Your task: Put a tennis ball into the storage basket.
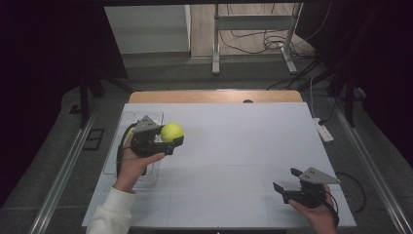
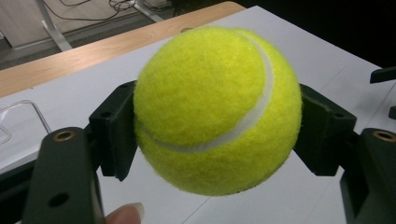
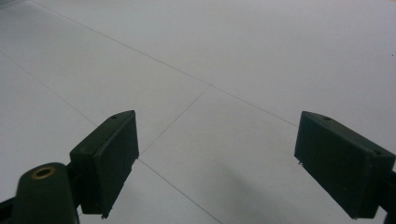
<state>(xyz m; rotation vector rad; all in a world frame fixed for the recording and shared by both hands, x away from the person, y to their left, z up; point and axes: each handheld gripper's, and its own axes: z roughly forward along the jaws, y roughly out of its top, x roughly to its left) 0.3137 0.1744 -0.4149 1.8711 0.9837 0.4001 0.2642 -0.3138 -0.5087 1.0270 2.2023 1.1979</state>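
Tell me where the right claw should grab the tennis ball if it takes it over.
Across the ball's widest middle, probably from above: the tennis ball is round, so only its full width seats well, and the left claw already presses both its sides. The right claw stands open, apart.

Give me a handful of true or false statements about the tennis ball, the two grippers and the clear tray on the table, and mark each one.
1. The left gripper is clamped on the tennis ball. True.
2. The right gripper holds a second ball. False: its jaws stand apart with only the white table between them.
3. The ball is red. False: it is yellow-green with a white seam.
4. A clear tray lies at the table's left edge, by the left gripper. True.
5. The ball rests inside the tray. False: it is held in the jaws, to the right of the tray in the high view.
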